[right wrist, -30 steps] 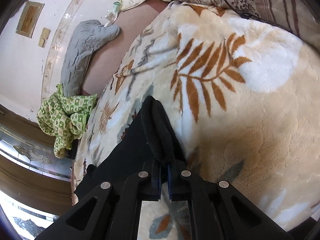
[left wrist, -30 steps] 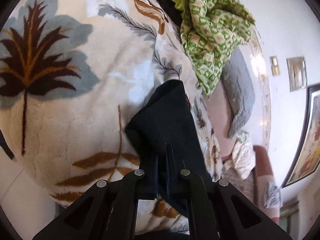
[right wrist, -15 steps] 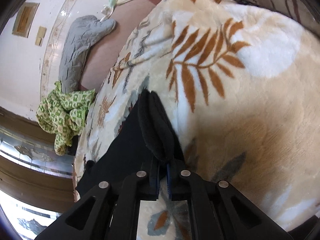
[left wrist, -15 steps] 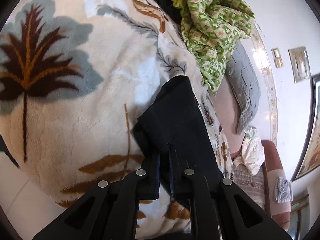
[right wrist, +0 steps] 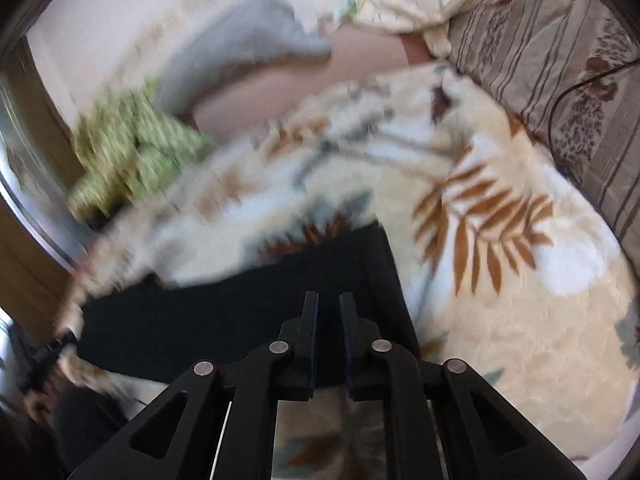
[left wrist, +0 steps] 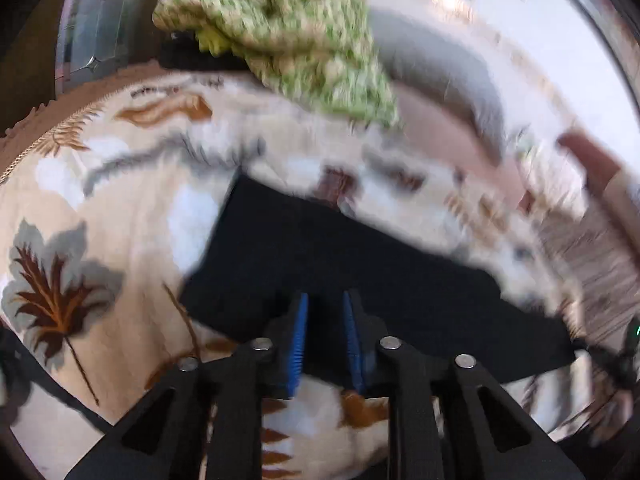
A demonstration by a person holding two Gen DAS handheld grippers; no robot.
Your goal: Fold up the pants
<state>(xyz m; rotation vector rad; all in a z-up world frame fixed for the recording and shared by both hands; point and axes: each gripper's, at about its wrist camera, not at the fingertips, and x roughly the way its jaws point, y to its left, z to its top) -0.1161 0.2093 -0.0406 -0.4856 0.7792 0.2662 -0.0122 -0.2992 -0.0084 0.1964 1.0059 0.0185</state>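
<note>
The black pants (left wrist: 320, 256) lie flat as a folded dark strip on the leaf-print blanket (left wrist: 120, 184). They also show in the right wrist view (right wrist: 240, 312). My left gripper (left wrist: 325, 304) is open, its blue-padded fingers over the near edge of the pants with nothing between them. My right gripper (right wrist: 329, 304) is open too, just above the pants' right end. Both views are blurred by motion.
A green patterned cloth (left wrist: 304, 32) lies bunched at the far edge of the bed, with a grey pillow (left wrist: 440, 68) beside it. A striped cushion (right wrist: 560, 60) is at the right. The other gripper (left wrist: 616, 360) shows at the pants' far end.
Both grippers have let go of the pants and opened. The pants now lie flat on the blanket, and both cameras have swung up and back.
</note>
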